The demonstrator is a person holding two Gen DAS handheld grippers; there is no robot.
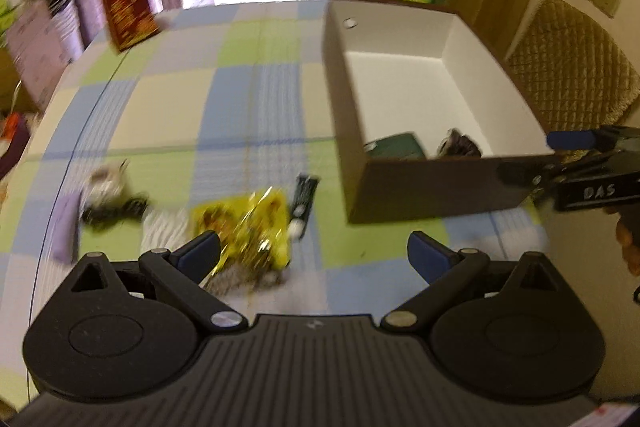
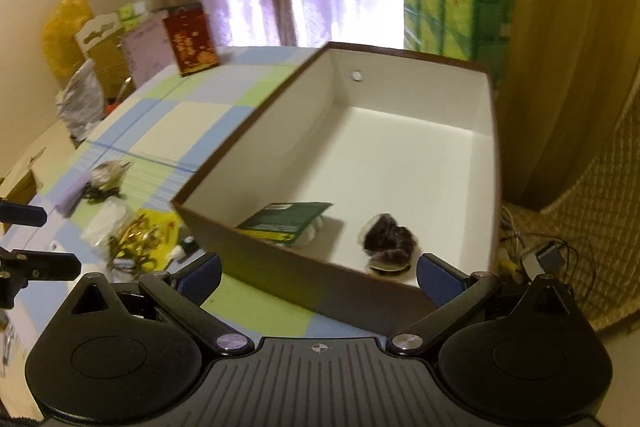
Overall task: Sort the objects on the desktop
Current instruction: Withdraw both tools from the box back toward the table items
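Both tools stand with fingers apart, empty: the left tool [image 1: 314,253] above the yellow packet [image 1: 256,227] on the desk [image 1: 168,99], the right tool [image 2: 319,277] near the box [image 2: 400,155] holding a green booklet [image 2: 286,221].

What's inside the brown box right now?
In the brown box: a dark green packet and a dark furry item. The near wall hides the floor behind it.

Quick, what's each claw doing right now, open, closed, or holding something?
Left claw: open, holding nothing, above the yellow foil packet.
Right claw: open, holding nothing, at the box's near wall.
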